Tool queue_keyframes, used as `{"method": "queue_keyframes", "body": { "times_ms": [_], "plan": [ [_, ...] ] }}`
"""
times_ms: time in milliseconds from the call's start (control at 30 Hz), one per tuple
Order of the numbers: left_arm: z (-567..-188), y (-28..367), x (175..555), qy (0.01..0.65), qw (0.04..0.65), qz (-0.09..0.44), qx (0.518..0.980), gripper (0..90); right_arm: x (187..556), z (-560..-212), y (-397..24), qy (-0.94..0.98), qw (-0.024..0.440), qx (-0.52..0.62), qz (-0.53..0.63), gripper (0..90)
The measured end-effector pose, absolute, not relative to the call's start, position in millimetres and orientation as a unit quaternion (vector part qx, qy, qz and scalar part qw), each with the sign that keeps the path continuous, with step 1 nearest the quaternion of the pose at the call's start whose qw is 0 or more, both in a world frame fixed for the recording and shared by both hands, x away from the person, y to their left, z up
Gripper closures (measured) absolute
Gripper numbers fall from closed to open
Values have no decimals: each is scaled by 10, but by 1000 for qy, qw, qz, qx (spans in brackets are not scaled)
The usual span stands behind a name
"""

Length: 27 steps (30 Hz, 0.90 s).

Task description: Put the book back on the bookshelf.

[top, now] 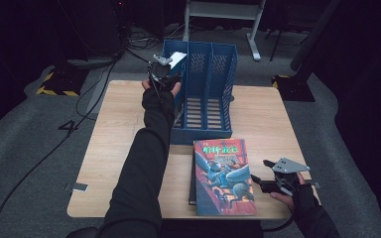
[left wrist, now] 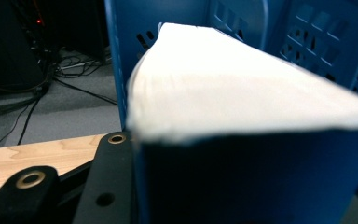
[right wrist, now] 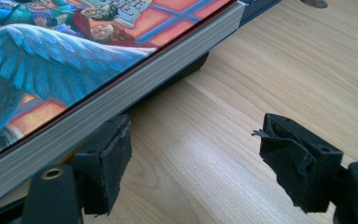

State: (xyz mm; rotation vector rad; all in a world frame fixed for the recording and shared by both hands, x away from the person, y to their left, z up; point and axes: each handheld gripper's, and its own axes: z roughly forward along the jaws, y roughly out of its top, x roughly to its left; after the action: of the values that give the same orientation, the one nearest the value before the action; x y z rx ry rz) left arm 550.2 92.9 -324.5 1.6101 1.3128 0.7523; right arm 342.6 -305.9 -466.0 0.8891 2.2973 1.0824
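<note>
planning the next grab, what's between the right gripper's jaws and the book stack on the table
Nothing: in the right gripper view the open right gripper has bare table between its pads, one pad right beside the illustrated book.

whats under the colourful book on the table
A dark book lies beneath the colourful book, its edge peeking out at the left. Its cover and most of its body are covered, so nothing more can be told.

Left arm stretched far forward, left gripper point(top: 162, 69) jaws clamped, right gripper point(top: 265, 182) held low, jaws parted
</note>
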Motion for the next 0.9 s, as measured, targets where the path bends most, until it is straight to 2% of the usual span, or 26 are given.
{"method": "queue_keyframes", "body": {
  "times_ms": [533,900],
  "plan": [
    [-3294,951,5204,510,426,309,680,587,3417,-4645,-3049,833,227,320,391,254],
    [-3372,977,5049,499,429,318,682,573,3418,-4655,-3034,835,226,319,387,254]
  ]
}}
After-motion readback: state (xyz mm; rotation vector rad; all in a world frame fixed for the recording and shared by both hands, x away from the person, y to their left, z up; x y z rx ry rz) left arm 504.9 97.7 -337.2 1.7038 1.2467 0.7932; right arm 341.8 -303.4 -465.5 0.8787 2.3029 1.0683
